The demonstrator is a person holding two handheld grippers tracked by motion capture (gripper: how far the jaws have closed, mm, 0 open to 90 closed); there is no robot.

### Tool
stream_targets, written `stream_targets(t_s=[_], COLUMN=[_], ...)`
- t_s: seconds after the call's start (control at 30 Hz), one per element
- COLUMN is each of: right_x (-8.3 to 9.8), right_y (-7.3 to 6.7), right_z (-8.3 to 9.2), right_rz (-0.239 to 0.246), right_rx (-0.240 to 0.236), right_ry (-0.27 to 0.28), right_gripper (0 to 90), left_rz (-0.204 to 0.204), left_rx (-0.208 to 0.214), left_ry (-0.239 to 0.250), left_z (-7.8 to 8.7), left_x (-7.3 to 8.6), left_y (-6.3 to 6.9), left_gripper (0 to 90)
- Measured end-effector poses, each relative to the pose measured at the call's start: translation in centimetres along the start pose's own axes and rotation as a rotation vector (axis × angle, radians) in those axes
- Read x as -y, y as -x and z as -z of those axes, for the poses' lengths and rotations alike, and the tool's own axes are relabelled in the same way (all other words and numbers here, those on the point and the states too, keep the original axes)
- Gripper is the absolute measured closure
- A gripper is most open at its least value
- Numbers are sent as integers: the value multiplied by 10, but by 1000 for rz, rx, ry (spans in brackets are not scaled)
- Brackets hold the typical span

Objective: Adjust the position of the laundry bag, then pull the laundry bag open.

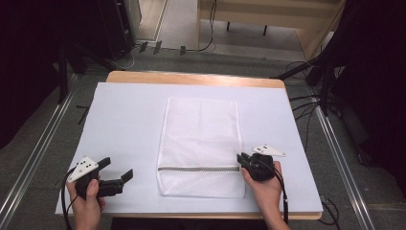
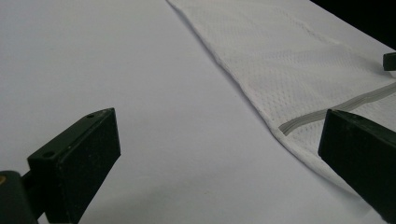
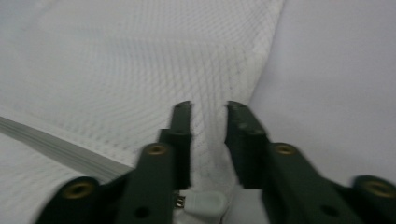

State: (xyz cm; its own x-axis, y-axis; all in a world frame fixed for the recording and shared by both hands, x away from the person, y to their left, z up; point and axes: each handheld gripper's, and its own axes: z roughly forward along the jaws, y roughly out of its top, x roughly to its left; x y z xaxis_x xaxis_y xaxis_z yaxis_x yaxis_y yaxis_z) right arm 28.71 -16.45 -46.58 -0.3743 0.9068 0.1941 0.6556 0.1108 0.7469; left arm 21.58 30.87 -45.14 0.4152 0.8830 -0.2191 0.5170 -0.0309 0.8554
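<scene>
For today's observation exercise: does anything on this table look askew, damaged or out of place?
Nothing stands out. The white mesh bag lies flat and square on the white sheet, its grey zipper straight and closed.

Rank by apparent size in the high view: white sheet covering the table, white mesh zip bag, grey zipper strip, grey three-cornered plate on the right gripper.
1. White sheet covering the table, largest.
2. White mesh zip bag.
3. Grey zipper strip, long but very thin.
4. Grey three-cornered plate on the right gripper, shorter but broader; its area looks close to the zipper's, so 3 and 4 are unsure.
</scene>
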Motion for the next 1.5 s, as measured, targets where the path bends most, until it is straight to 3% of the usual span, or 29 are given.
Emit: stream_targets(t_s=[0.1,0.23,0.33,0.6,0.8,1.1,1.17,1.33,1.5], right_x=[0,11,26,62,65,60,59,51,50], right_y=[4,6,6,8,6,5,4,2,0], right_z=[12,33,48,63,61,47,43,34,24], right_rz=[-11,26,51,28,30,70,66,68,91], right_rx=[-51,-50,-44,-117,-117,-148,-135,-91,-67], right_ry=[27,55,76,83,85,13,7,24,5], right_gripper=[529,439,425,481,530,552,492,451,453], left_rz=[-5,-8,-4,-16,-25,-44,-58,-76,-92], left_rx=[5,6,14,44,64,107,132,178,211], left_ry=[-3,-6,-4,0,-9,-29,-45,-69,-96], left_z=[-1,-1,-2,-6,-13,-28,-36,-50,-63], left_x=[0,1,1,-2,-4,-7,-8,-9,-11], left_y=[2,4,5,21,33,56,67,87,104], left_gripper=[0,0,0,0,0,0,0,0,0])
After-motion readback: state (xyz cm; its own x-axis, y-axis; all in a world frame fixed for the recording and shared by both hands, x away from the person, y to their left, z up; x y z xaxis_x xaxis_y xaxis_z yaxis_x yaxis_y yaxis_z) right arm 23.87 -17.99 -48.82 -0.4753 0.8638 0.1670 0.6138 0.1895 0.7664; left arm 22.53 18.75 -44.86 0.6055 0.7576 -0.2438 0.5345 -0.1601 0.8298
